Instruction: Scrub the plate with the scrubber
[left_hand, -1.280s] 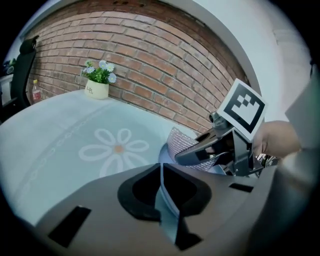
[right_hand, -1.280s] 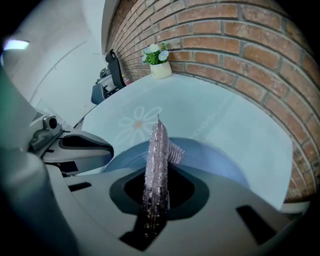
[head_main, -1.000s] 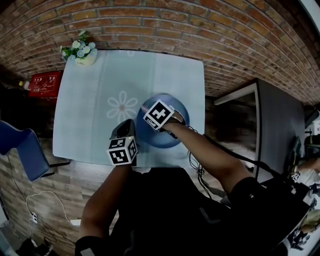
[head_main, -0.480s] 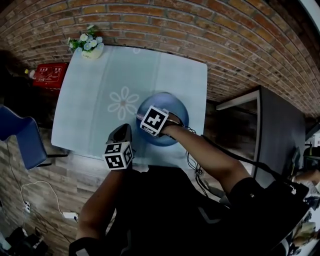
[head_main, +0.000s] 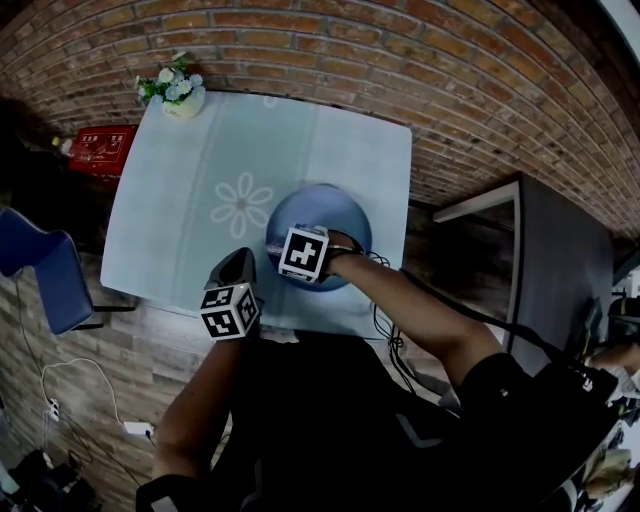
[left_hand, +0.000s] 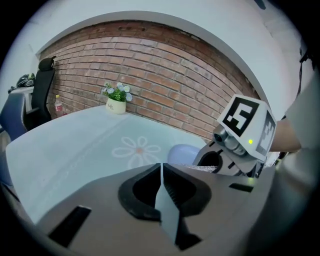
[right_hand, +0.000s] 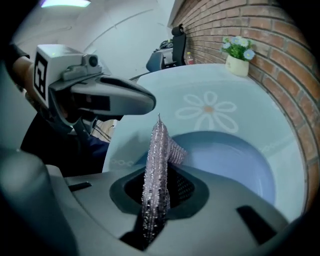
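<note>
A blue plate (head_main: 335, 212) lies on the pale blue table (head_main: 200, 190), near its front right. My right gripper (head_main: 290, 262) hangs over the plate's near left part, pointing steeply down. It is shut on a silvery mesh scrubber (right_hand: 159, 145) that sticks out past the jaws, with the plate (right_hand: 235, 160) just beyond it. My left gripper (head_main: 240, 268) floats at the table's near edge, left of the plate, touching nothing. Its jaws (left_hand: 161, 167) are shut and empty. From there the plate (left_hand: 182, 151) and the right gripper (left_hand: 235, 145) show ahead on the right.
A small vase of flowers (head_main: 176, 92) stands at the table's far left corner against the brick wall. A red box (head_main: 98, 148) and a blue chair (head_main: 40, 280) are left of the table. A dark desk (head_main: 560, 260) stands to the right.
The right gripper has rolled and slid with the scrubber from the plate's middle toward its near left edge. The left gripper has drifted slightly left along the near table edge.
</note>
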